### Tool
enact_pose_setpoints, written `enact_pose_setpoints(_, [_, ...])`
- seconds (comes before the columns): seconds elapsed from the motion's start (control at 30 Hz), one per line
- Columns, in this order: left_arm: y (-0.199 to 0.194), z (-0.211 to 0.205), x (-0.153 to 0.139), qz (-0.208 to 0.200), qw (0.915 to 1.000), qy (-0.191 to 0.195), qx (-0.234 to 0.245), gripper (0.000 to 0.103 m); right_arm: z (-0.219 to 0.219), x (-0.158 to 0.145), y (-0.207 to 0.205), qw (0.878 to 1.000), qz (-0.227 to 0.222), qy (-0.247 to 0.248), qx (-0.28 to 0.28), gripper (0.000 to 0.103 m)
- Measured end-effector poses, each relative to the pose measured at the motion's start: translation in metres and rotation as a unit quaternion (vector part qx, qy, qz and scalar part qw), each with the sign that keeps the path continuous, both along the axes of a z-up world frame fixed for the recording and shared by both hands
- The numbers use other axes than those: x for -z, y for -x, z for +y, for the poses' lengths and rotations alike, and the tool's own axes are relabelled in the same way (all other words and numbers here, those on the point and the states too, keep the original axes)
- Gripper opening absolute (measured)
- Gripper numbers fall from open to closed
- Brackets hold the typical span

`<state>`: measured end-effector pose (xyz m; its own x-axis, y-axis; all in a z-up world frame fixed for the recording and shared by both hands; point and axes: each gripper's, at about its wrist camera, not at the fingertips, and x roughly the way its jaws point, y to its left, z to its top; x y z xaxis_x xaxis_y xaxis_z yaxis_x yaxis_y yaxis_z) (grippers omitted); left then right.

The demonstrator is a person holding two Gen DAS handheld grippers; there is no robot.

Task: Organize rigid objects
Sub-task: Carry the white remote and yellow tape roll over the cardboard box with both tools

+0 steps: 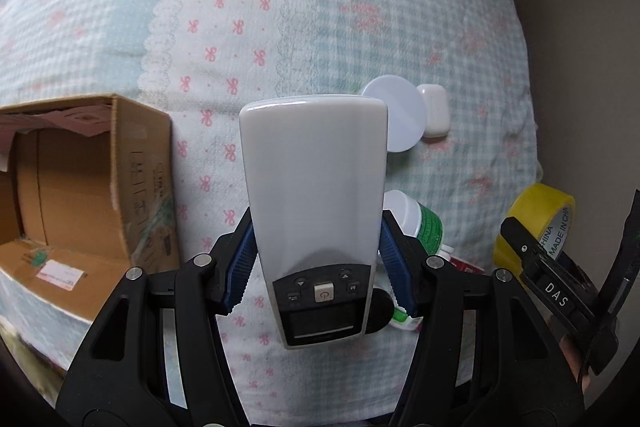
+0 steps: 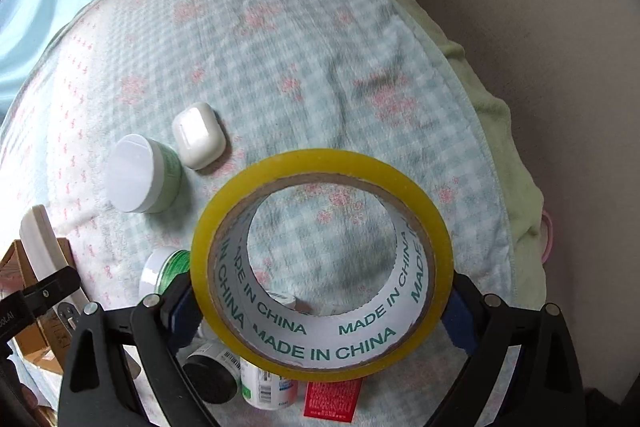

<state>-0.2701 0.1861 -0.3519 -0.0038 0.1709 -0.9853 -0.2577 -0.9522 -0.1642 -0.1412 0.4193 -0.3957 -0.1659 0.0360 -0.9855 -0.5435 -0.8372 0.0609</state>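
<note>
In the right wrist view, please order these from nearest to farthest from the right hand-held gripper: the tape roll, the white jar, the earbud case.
1. Tape roll: held between the fingers of the right hand-held gripper.
2. White jar: on the blanket, up and to the left.
3. Earbud case: just past the jar, slightly farther.
</note>
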Motion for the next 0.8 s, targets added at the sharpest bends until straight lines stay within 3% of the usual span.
enact_pose_setpoints(0.13, [0.006,-0.020,-0.032,0.030,0.9993,-0.022,-0.002,0.054,-0.022,-0.031,0.005,0.999,0.028,-0.008,-0.034,0.095])
enact_pose_setpoints(0.23, [0.008,-0.034,-0.056,0.052,0.9983,-0.027,-0.003,0.054,-0.035,-0.070,0.013,0.997,0.049,-0.007,-0.063,0.095])
enact_pose_setpoints(0.4, [0.016,-0.085,-0.097,0.084,0.9960,-0.033,0.001,0.054,-0.093,-0.112,0.024,0.991,0.080,-0.006,-0.110,0.095])
enact_pose_setpoints(0.67, [0.049,-0.187,-0.144,0.118,0.9918,-0.035,0.032,0.054,-0.204,-0.153,0.045,0.980,0.110,-0.005,-0.164,0.095])
enact_pose_setpoints(0.8, [0.070,-0.229,-0.152,0.119,0.9905,-0.040,0.057,0.054,-0.250,-0.169,0.054,0.983,0.111,0.001,-0.149,0.095])
